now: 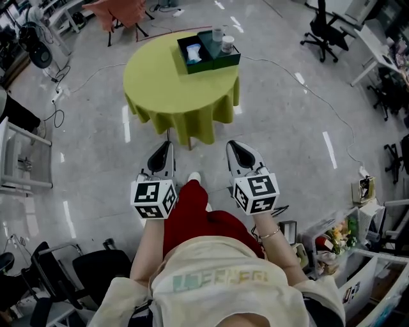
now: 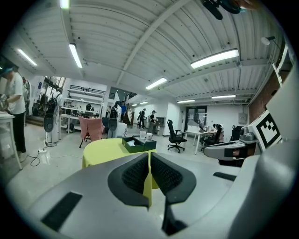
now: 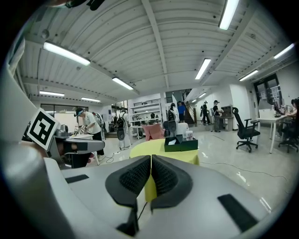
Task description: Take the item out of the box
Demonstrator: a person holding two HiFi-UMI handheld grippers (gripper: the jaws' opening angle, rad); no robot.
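Observation:
A dark green box (image 1: 192, 64) stands open at the far side of a round table with a yellow-green cloth (image 1: 166, 86). A white and blue item (image 1: 194, 55) lies inside it. Its second green half (image 1: 225, 59) sits beside it, with two small white jars (image 1: 228, 43) on or by it. My left gripper (image 1: 167, 147) and right gripper (image 1: 234, 147) are side by side in front of my body, well short of the table, both shut and holding nothing. In the left gripper view the box (image 2: 138, 144) is small beyond the closed left gripper (image 2: 149, 161). The right gripper view shows the box (image 3: 180, 144) past the closed right gripper (image 3: 151, 163).
A cable (image 1: 300, 80) runs over the grey floor right of the table. Black office chairs (image 1: 323, 29) stand at the far right, and a pink-draped chair (image 1: 121, 13) stands behind the table. A white rack (image 1: 19, 159) is at the left. People stand far back (image 3: 91, 126).

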